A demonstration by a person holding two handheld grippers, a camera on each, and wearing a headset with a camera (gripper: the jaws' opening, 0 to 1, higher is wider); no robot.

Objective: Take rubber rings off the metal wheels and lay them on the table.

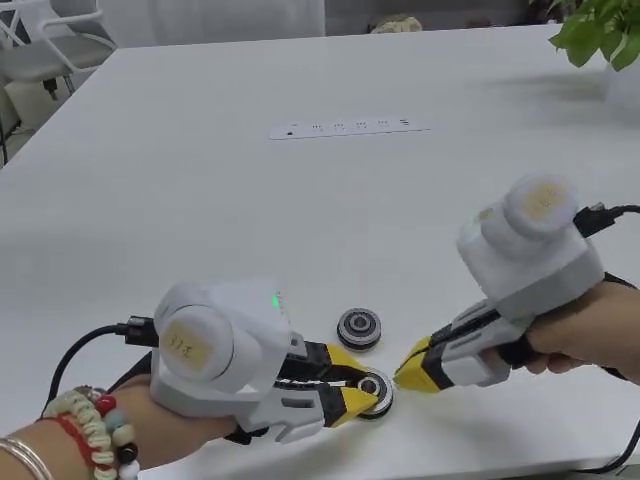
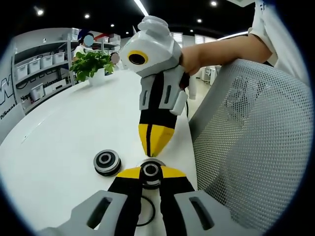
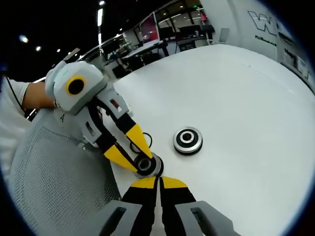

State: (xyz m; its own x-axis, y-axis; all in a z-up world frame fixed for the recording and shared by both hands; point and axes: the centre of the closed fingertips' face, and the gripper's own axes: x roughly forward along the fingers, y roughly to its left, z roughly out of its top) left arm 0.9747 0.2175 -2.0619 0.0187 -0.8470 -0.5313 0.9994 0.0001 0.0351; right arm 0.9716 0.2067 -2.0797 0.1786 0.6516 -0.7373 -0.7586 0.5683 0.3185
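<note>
A small metal wheel (image 1: 375,390) lies near the table's front edge, and my left gripper (image 1: 362,392) is shut on it, one yellow tip on each side. The left gripper view has the same wheel (image 2: 150,171) between my left gripper's (image 2: 150,172) tips. My right gripper (image 1: 403,376) comes in from the right, shut, its tips touching that wheel's rim (image 3: 146,164). A second wheel (image 1: 358,328) with a black ring around it stands free just behind. A loose black rubber ring (image 2: 142,212) lies flat on the table under my left gripper.
A white power strip (image 1: 350,128) lies mid-table, far back. A potted plant (image 1: 600,35) stands at the far right corner. A grey mesh chair (image 2: 256,147) is right at the table's near edge. The white table (image 1: 200,180) stretches wide beyond the wheels.
</note>
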